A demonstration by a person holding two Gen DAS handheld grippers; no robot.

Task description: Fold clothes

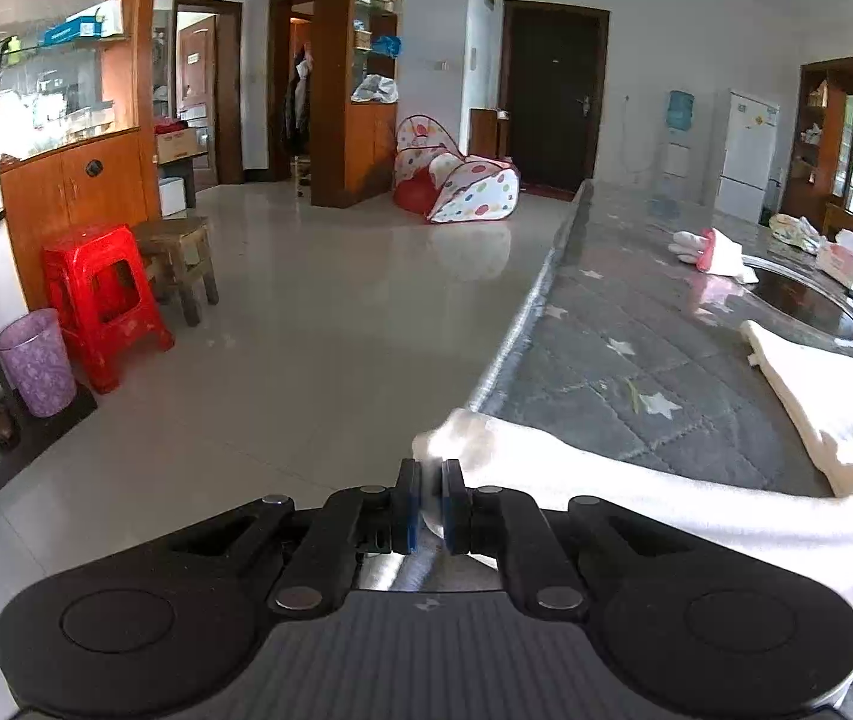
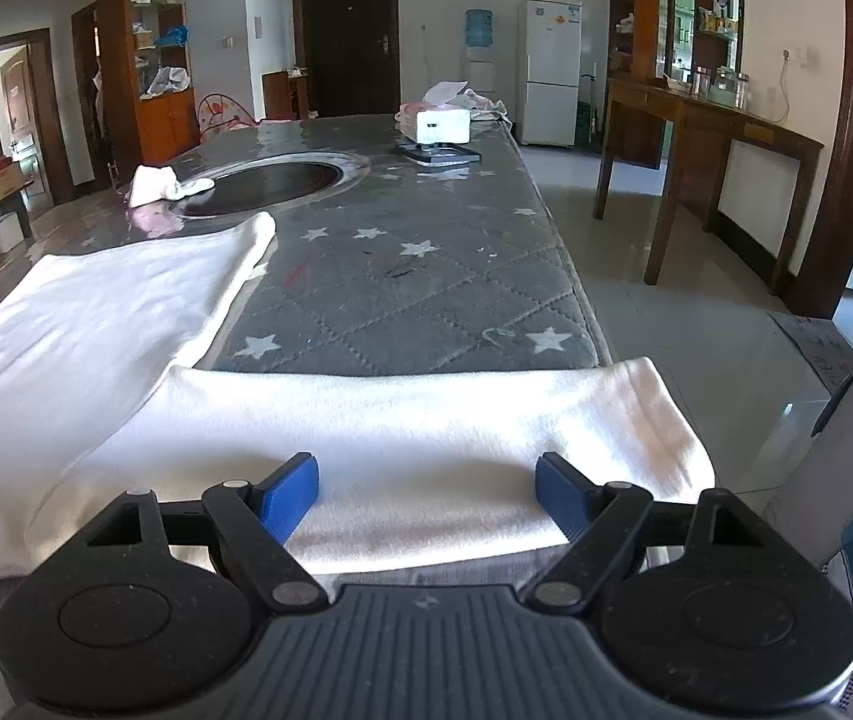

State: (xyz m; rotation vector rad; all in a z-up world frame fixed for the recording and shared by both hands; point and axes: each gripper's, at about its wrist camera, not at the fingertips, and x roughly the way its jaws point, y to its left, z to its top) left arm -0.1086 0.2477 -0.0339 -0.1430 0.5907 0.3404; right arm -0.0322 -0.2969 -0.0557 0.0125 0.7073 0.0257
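Note:
A white garment lies spread across the near end of the grey star-quilted table. In the left wrist view my left gripper is shut on the garment's sleeve end, which bunches out past the pads at the table's left edge. In the right wrist view the garment shows a folded band reaching to the table's right edge. My right gripper stands open just over that band, its blue pads wide apart and pressing on nothing.
A small folded white and pink cloth sits by a round dark inset in the table. A tissue box and more cloth lie at the far end. Red stool, purple bin, wooden side table.

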